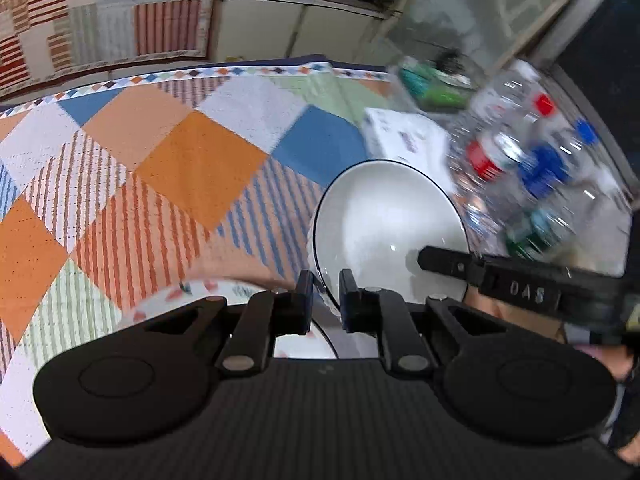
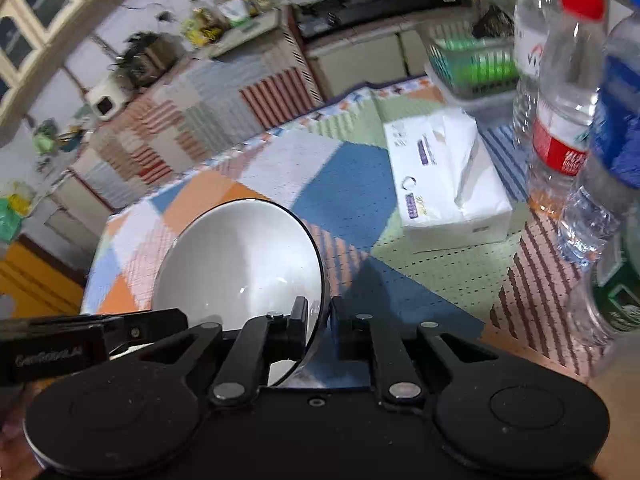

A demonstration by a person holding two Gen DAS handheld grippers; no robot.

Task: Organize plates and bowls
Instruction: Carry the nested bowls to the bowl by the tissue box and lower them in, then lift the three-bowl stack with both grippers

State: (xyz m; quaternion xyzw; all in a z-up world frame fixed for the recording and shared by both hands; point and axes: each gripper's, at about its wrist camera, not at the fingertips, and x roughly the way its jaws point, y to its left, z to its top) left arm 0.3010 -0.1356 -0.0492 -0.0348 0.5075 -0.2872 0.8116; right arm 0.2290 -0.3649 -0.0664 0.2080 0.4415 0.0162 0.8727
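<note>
A white bowl with a thin dark rim hangs tilted above the patchwork tablecloth, held from two sides. My left gripper is shut on its near rim. In the same view one of my right gripper's fingers reaches onto the bowl's right edge. From the right wrist, the bowl fills the lower middle, and my right gripper is shut on its rim. The left gripper's fingers enter there from the left. A patterned plate lies on the cloth just below the left gripper, partly hidden.
A white tissue pack lies on the cloth behind the bowl. Several clear plastic bottles with red and blue labels stand to the right. A green basket in a clear tub sits at the far table edge. Cabinets and a draped bench stand beyond.
</note>
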